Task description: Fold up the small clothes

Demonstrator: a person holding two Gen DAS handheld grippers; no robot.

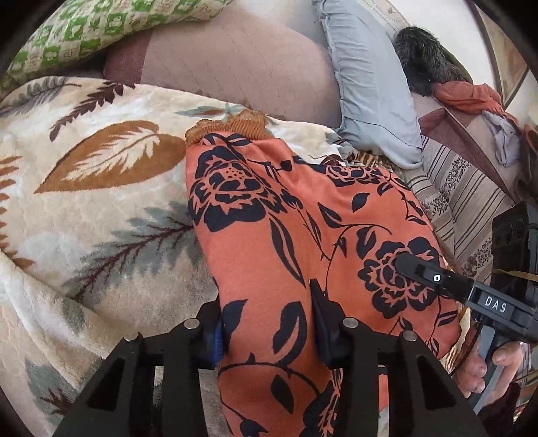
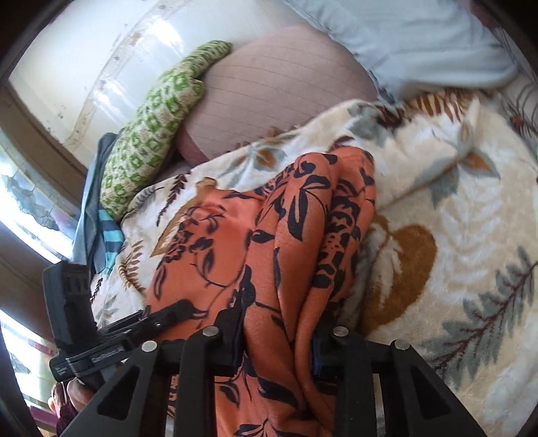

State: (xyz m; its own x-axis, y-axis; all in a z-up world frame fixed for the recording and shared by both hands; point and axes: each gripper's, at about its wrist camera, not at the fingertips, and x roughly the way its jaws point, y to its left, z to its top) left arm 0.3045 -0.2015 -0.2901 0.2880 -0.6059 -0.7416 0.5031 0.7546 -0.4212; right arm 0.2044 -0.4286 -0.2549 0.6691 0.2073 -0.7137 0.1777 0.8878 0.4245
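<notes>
An orange garment (image 1: 269, 208) with a black flower print and a brown ribbed cuff (image 1: 232, 129) lies on a cream leaf-patterned blanket (image 1: 101, 215). In the left wrist view my left gripper (image 1: 269, 332) is shut on the garment's near edge, with cloth bunched between its fingers. The right gripper (image 1: 403, 262) reaches onto the same cloth from the right, held by a hand (image 1: 487, 366). In the right wrist view my right gripper (image 2: 277, 339) is shut on a gathered fold of the garment (image 2: 285, 235). The left gripper (image 2: 168, 312) sits on the cloth at the lower left.
A green checked pillow (image 1: 101, 27), a mauve cushion (image 1: 242, 60) and a pale blue pillow (image 1: 370, 84) lie beyond the blanket. At the far right, a dark furry thing (image 1: 423, 64) and loose orange cloth (image 1: 470, 95) rest on a striped sheet (image 1: 454, 195). A window (image 2: 30, 201) is at left.
</notes>
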